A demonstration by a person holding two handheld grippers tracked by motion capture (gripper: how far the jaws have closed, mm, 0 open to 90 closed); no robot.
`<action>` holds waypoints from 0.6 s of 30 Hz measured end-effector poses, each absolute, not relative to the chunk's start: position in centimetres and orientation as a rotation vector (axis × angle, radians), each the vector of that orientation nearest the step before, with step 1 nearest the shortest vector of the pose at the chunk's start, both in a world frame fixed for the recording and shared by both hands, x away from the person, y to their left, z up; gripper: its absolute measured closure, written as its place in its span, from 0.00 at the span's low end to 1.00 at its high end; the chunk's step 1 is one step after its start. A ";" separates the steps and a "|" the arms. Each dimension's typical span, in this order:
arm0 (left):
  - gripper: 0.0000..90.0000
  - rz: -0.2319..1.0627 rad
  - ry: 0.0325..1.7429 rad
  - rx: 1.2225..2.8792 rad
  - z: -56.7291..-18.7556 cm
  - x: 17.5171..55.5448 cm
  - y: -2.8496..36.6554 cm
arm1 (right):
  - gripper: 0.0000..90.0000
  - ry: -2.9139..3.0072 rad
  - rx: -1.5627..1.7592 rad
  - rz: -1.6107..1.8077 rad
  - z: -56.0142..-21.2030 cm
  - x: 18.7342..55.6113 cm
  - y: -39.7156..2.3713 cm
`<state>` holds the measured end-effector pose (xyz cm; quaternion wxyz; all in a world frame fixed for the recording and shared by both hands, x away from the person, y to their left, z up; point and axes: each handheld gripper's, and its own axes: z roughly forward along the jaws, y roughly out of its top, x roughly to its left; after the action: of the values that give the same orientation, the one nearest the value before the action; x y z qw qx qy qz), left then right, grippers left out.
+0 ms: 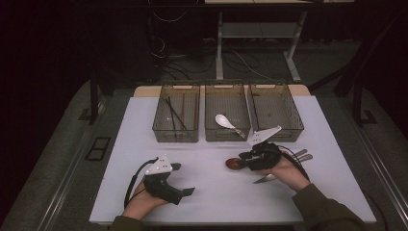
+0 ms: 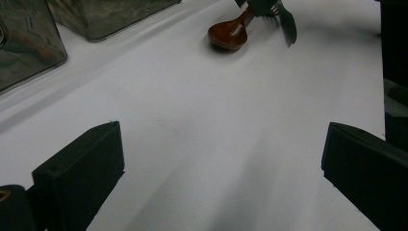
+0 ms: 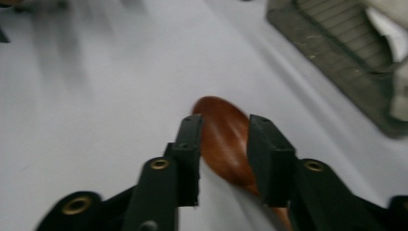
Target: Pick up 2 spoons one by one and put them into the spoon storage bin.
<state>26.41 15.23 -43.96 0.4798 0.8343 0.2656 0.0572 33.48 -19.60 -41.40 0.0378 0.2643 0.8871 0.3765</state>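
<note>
Partly hidden behind my right claw (image 3: 223, 144), the brown wooden spoon (image 3: 226, 137) lies between its narrow-set jaws; whether the pads press it I cannot tell through the blur. My left claw (image 2: 216, 178) gapes wide over bare white surface (image 1: 211, 192), near-left. Three bins (image 1: 228, 113) line the far edge; beyond, the room is dark.

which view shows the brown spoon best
The left gripper view: the brown spoon lies in plain sight on the white table, bowl and part of the handle sharp. The right gripper view has it close but blurred between the right gripper jaws. In the high view it is small, half covered.
</note>
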 end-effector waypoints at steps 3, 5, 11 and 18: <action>0.00 0.140 0.646 2.039 -44.0 26.4 15.2 | 0.60 2.736 0.840 1.182 -41.2 34.9 -20.3; 0.00 0.139 0.647 2.039 -44.0 26.4 15.2 | 0.58 2.742 0.850 1.175 -41.3 35.6 -20.6; 0.00 0.137 0.648 2.040 -44.0 26.5 15.2 | 0.55 2.791 0.819 1.130 -42.1 36.3 -20.2; 0.00 0.137 0.644 2.043 -44.0 26.5 15.2 | 0.54 2.843 0.774 1.039 -42.9 35.9 -19.0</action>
<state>26.47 15.21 -44.02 0.4773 0.8364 0.2638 0.0559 35.90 -18.96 -42.91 0.0084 0.2476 0.9099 0.3326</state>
